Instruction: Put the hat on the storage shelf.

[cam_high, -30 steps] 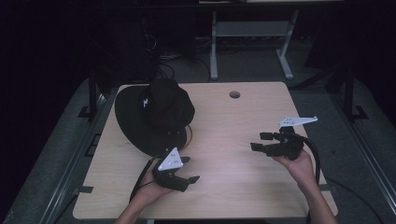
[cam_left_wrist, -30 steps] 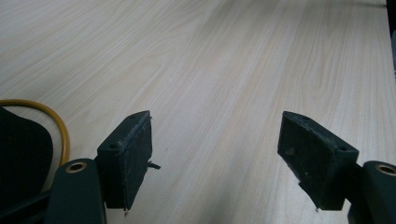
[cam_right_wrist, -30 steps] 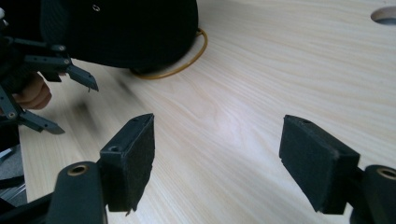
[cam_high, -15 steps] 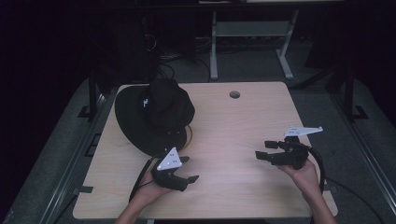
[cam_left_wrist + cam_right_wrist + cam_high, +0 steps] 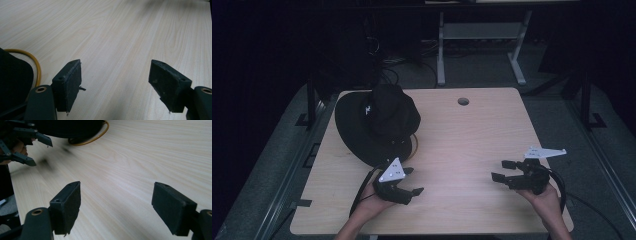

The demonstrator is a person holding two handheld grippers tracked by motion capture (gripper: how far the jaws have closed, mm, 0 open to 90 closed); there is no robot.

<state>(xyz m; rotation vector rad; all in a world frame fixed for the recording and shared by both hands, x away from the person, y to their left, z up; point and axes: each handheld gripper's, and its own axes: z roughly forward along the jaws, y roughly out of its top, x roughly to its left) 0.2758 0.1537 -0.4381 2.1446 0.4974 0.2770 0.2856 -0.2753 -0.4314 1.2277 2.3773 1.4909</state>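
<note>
Black wide-brimmed fabric hat (image 5: 374, 125) is set flat on the far-left part of the light wood-grain table (image 5: 472, 135), brim down and crown up, so it is stable and nothing has to steady it. A thin yellow cord loop (image 5: 414, 146) is seen poking out from under the brim's near edge; probably the hat's own chin cord, though that can't be confirmed from the dim high view. Left gripper (image 5: 408, 181) is held low just beside the near brim, jaws released and wide apart, nothing between them; in the left gripper view (image 5: 116, 82) only bare wood is framed between the pads, with the brim and cord off at the left edge. That placement is judged a ready stance for a brim or cord grab. Right gripper (image 5: 501, 170) is held well apart from the hat at the near-right side, also spread wide and empty; its jaws are aimed across the table toward the hat and left gripper, as the right gripper view (image 5: 116, 205) shows. No contact with the hat by either tool.
</note>
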